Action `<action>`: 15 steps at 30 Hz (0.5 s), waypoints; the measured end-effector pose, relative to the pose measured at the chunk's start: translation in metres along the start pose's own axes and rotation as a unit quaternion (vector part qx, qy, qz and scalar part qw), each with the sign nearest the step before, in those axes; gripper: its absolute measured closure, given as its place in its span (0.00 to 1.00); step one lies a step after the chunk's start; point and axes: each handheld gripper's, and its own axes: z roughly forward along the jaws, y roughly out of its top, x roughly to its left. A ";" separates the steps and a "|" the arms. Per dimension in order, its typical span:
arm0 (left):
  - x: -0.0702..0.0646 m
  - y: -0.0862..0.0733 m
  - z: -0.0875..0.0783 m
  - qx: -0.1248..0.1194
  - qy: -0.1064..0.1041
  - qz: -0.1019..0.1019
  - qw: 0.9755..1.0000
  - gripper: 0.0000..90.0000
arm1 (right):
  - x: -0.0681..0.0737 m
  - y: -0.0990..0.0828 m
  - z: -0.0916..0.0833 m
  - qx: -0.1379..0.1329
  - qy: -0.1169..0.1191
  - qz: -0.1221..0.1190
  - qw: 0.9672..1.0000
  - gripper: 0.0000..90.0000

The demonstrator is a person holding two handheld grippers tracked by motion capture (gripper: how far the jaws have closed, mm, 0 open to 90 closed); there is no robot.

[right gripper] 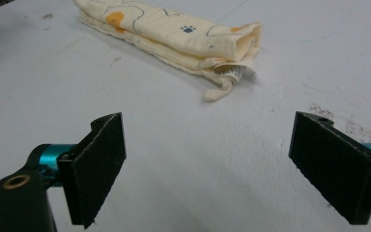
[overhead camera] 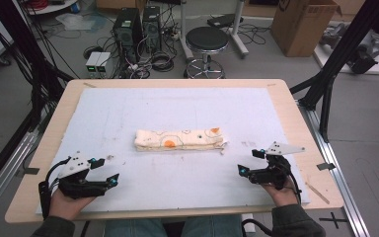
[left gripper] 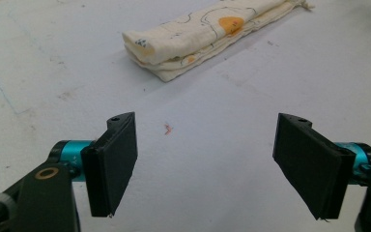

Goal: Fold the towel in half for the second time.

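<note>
A folded cream cloth (overhead camera: 179, 139) with orange and dark printed figures lies lengthwise near the centre of the white mat (overhead camera: 128, 108) covering the wooden table (overhead camera: 296, 113). The left gripper (overhead camera: 104, 171) rests at about 8 o'clock from the cloth, well apart from it, jaws spread wide with nothing between them. The right gripper (overhead camera: 250, 161) sits at about 4 o'clock from the cloth, near its tagged end, jaws likewise spread and empty. In the left gripper view, a small red fleck (left gripper: 167, 128) lies on the mat between the jaws. In the right gripper view, a white label (right gripper: 235, 72) and a loose tie (right gripper: 220, 92) protrude from the cloth's near end.
</note>
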 end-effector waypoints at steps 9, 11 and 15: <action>0.000 -0.006 -0.010 -0.003 0.006 -0.003 1.000 0.27 | 0.002 -0.011 -0.012 0.001 -0.007 0.000 1.000 0.14; 0.000 -0.008 -0.010 -0.002 0.007 -0.002 1.000 0.27 | 0.002 -0.013 -0.013 0.001 -0.010 -0.001 1.000 0.14; 0.000 -0.009 -0.006 0.000 0.004 -0.006 1.000 0.27 | 0.002 -0.014 -0.011 0.005 -0.008 0.000 1.000 0.14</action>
